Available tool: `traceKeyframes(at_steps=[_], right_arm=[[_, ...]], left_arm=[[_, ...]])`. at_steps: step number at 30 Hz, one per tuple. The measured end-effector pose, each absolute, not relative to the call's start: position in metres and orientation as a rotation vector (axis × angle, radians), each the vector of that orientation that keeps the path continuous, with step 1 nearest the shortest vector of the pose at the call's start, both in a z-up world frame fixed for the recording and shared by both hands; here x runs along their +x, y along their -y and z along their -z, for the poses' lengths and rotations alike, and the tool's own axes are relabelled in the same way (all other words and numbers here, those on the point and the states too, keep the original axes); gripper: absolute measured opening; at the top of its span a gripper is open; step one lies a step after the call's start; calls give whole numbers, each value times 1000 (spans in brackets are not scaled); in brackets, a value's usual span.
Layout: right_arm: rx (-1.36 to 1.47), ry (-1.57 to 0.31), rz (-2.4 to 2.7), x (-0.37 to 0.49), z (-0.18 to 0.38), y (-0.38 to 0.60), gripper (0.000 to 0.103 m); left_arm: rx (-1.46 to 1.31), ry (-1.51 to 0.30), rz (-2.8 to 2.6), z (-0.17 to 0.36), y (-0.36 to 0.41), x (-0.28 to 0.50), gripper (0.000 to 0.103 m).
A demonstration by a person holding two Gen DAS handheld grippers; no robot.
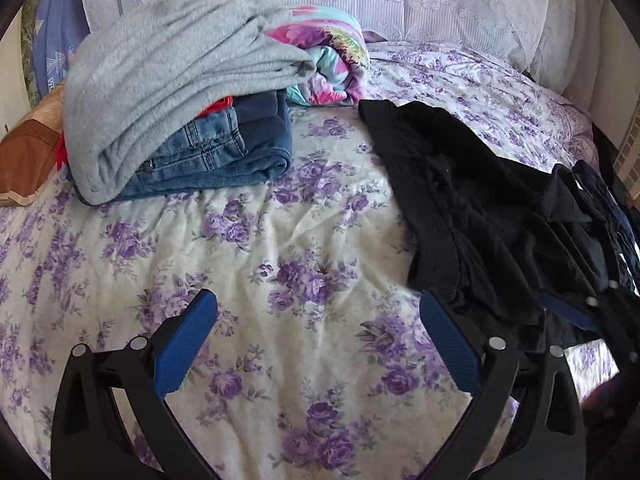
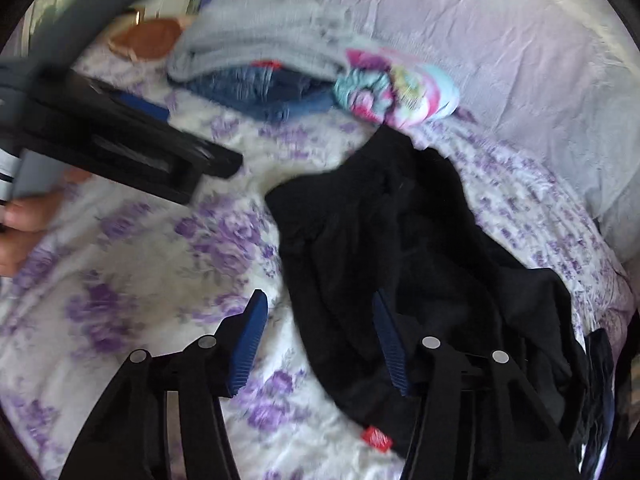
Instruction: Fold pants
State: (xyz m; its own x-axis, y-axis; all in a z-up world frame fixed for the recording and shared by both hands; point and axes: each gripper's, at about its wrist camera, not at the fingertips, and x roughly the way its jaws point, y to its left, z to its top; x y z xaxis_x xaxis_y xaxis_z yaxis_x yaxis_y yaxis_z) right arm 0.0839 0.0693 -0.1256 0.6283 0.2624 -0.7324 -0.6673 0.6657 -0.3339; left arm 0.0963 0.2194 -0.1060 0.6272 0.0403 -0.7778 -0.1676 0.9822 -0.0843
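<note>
Black pants [image 1: 472, 200] lie crumpled on the floral bedsheet [image 1: 280, 264], at the right of the left wrist view and in the middle of the right wrist view [image 2: 400, 240]. A red tag [image 2: 377, 438] shows at their near edge. My left gripper [image 1: 316, 312] is open and empty above bare sheet, left of the pants; it also shows in the right wrist view [image 2: 216, 160] at the left. My right gripper [image 2: 320, 312] is open, its right finger over the pants' near edge, its left finger over sheet. The right wrist view is blurred.
A stack of folded clothes stands at the back left: a grey garment [image 1: 172, 80] on blue jeans [image 1: 224, 152]. A colourful bundle [image 1: 336, 64] lies beside it. A brown cushion [image 1: 24, 160] is at the far left. Pale pillows [image 1: 400, 0] line the back.
</note>
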Motion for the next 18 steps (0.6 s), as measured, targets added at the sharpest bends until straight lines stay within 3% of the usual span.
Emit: traceKeyframes(at_steps=[5,8,18], right_arm=[[-672,-728,-601,96,145,-84,53],[-639,-718,-559,99,144,-82,8],[-516,-587,-539,78,112,-56,7]], left_arm=[[-148,-925,-109,119,-220,102,99],[-155,-934,-85,120,-218,104,99],[-425,-1061,299,121,-196,128,99]])
